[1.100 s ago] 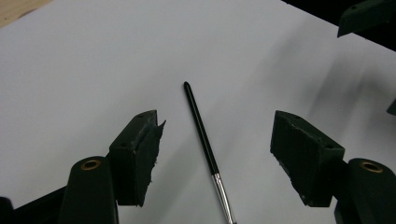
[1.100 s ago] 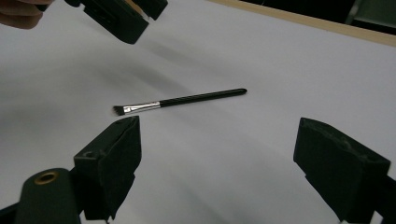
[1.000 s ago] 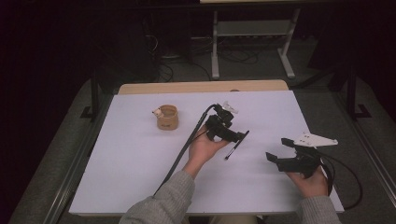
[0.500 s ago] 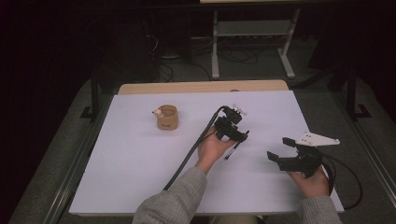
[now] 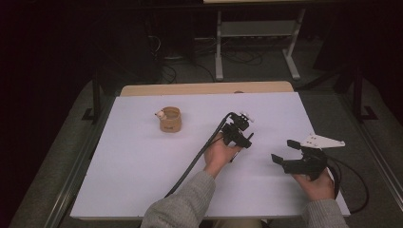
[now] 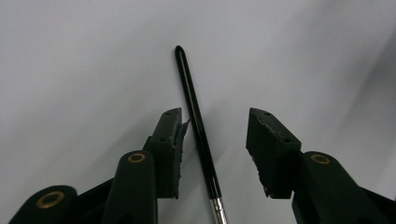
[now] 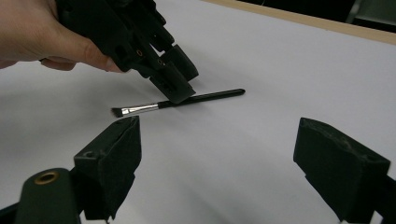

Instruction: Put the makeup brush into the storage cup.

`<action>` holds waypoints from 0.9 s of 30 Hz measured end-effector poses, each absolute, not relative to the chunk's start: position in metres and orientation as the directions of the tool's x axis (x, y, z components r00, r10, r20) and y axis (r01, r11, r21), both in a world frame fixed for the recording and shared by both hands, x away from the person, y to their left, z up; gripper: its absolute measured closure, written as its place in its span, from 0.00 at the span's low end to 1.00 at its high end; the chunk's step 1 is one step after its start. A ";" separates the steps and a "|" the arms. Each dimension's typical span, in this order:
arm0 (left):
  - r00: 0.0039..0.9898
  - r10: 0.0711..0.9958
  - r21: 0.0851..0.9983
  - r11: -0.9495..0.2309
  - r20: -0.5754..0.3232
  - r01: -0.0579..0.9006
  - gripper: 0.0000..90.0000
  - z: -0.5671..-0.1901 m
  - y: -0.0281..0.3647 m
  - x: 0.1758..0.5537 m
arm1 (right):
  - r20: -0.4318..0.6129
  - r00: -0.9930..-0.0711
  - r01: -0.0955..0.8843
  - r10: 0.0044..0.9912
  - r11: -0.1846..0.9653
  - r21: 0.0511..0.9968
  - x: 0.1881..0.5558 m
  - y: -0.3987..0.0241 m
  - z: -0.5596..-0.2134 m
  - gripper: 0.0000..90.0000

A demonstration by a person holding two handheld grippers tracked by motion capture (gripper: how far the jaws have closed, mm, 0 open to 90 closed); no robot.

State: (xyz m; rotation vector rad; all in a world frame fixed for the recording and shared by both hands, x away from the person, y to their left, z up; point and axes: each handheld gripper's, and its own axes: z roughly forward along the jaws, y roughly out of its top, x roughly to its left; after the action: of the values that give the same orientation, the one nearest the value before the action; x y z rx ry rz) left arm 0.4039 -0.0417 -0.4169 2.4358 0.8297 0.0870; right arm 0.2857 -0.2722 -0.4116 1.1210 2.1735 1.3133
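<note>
Dim room, grey floor (image 5: 57, 156) strewn with loose cables, and a pale metal stand (image 5: 256, 33) across the upper part of the frame. Below, filling the middle, a broad white worktop (image 5: 142, 161), mostly bare. Toward its upper left, a small round wooden cup (image 5: 170, 121) with something small and white at its rim, too small to name. Well apart from both hands and in nobody's way.

At centre right of the high view, the left claw (image 5: 241, 139), held by a hand in a grey sleeve, black cable trailing to the lower edge. Shifted rightward and lower in the frame than a second ago, and now tipped down over a thin black-handled brush with a silver ferrule (image 6: 191, 98). Jaws released and spread to either side of the handle, one pad just beside it and possibly touching, the other clear. Brush lying flat on the worktop, not lifted. Judging from that, a pick-up about to begin, with only the closing left to do.

At lower right of the high view, the right claw (image 5: 284, 150), in much the same spot as before. Jaws likewise spread wide, holding nothing, pointed toward the brush from nearby. Nothing lying between the brush and either claw. Likely snag: a thin round handle on a flat surface, apt to roll or slip from between the pads under an off-centre squeeze.
</note>
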 end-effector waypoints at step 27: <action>0.796 0.601 0.461 -0.688 -0.073 0.561 0.81 -0.423 -0.048 0.399 | 0.097 -0.621 0.445 0.778 0.248 0.860 0.286 -0.271 -0.412 0.16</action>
State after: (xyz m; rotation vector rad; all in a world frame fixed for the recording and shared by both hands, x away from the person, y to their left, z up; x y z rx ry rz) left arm 0.3986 -0.0477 -0.4231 2.5159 0.8677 0.1153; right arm 0.2856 -0.2710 -0.4115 1.1233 2.1774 1.3209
